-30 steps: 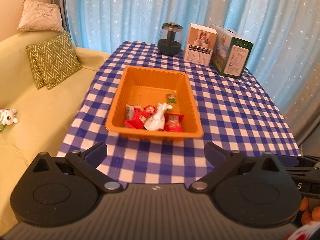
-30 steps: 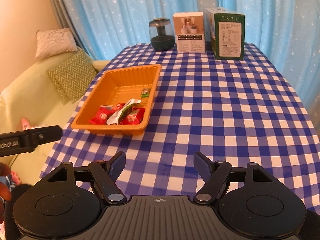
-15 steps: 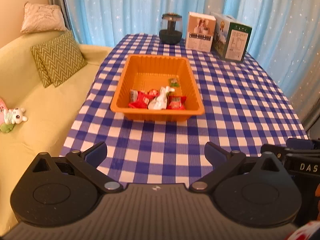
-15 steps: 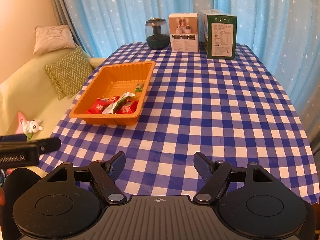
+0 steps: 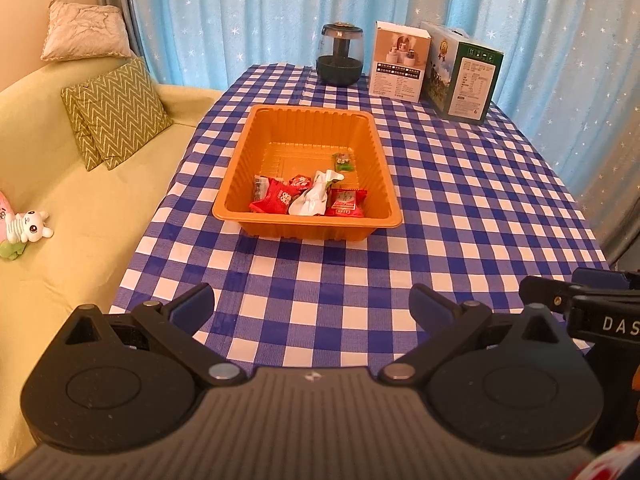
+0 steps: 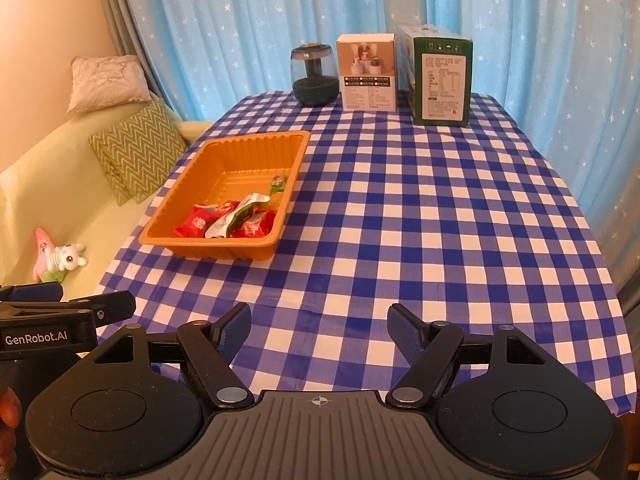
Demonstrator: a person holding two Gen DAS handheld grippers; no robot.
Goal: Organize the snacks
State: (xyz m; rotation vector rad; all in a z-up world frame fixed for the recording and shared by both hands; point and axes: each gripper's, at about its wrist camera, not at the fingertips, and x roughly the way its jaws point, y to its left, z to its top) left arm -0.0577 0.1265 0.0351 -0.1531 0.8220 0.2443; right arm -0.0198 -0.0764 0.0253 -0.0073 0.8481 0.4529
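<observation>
An orange tray (image 5: pixel 308 118) (image 6: pixel 256 142) sits on the blue-checked table. Several wrapped snacks lie at its near end: red packets (image 5: pixel 276 198) (image 6: pixel 196 222), a white-green wrapper (image 5: pixel 316 196) (image 6: pixel 236 216) and a small green packet (image 5: pixel 343 162) (image 6: pixel 278 184). My left gripper (image 5: pixel 312 306) is open and empty, above the table's near edge, well short of the tray. My right gripper (image 6: pixel 320 326) is open and empty, over the near table, to the right of the tray.
A dark glass jar (image 5: pixel 339 60) (image 6: pixel 314 76), a white box (image 5: pixel 398 62) (image 6: pixel 368 72) and a green box (image 5: pixel 460 74) (image 6: pixel 438 80) stand at the far edge before blue curtains. A yellow sofa (image 5: pixel 80 208) with cushions and plush toys (image 6: pixel 60 258) lies left.
Both grippers have drawn back from the tray and risen, so the tray looks farther away. Both stay open and empty.
</observation>
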